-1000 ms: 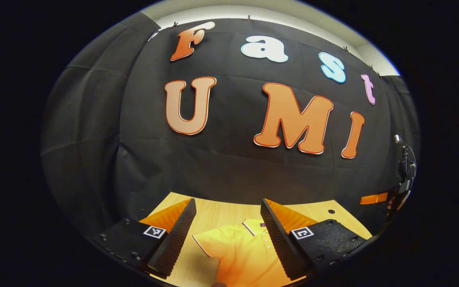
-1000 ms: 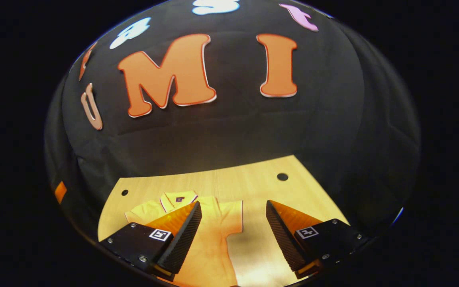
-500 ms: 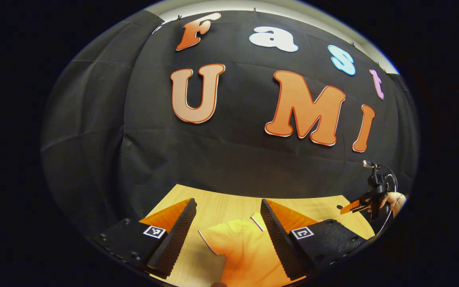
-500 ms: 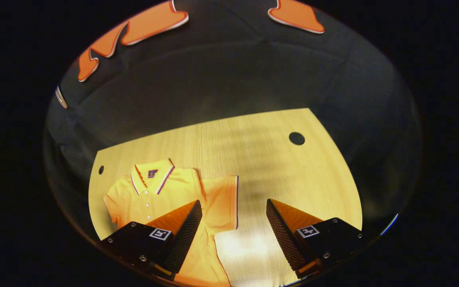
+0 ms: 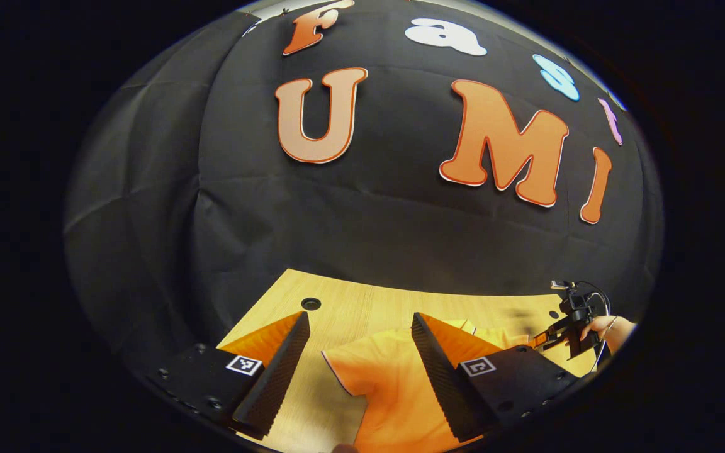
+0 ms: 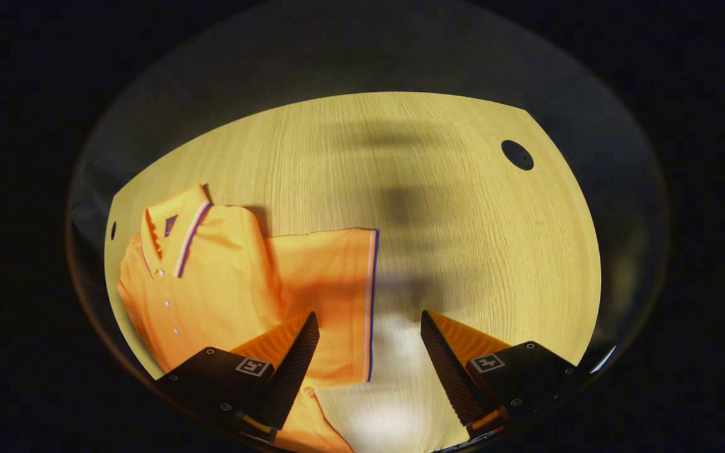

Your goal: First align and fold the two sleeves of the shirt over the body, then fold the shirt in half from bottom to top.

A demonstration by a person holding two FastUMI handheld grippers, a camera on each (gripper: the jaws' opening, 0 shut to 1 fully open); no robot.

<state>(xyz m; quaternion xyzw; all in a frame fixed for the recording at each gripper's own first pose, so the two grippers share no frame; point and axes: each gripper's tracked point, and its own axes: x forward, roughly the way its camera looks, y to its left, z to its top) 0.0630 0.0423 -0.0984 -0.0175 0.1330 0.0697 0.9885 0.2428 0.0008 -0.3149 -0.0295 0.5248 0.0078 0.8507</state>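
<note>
Change since earlier frames: both hand-held grippers have been tipped downward; more of the surface [image 6: 463, 207] and of the shirt [image 6: 224, 283] is now seen in the right gripper view, and the left sleeve lies closer between the left fingers.
Left hand-held gripper [image 5: 359, 371]: jaws set wide, nothing held; poised above the shirt's left sleeve [image 5: 362, 371].
Right hand-held gripper [image 6: 369, 365]: jaws set wide, nothing held; its hemmed right sleeve [image 6: 331, 289] lies just ahead, toward its left finger. It is also seen far to the right in the left gripper view, carried in a hand [image 5: 608, 327].
Shirt position: laid flat, front up, collar [image 6: 174, 233] away from the right hand-held gripper and to its left; both sleeves spread outward.
Task stage: judged to be the approach to the sleeves; no fold made yet.
Handling: light, soft knit is expected, limp, likely to drag and wrinkle.
Grasp point: the striped sleeve hem, pinched through both layers, is advised.
</note>
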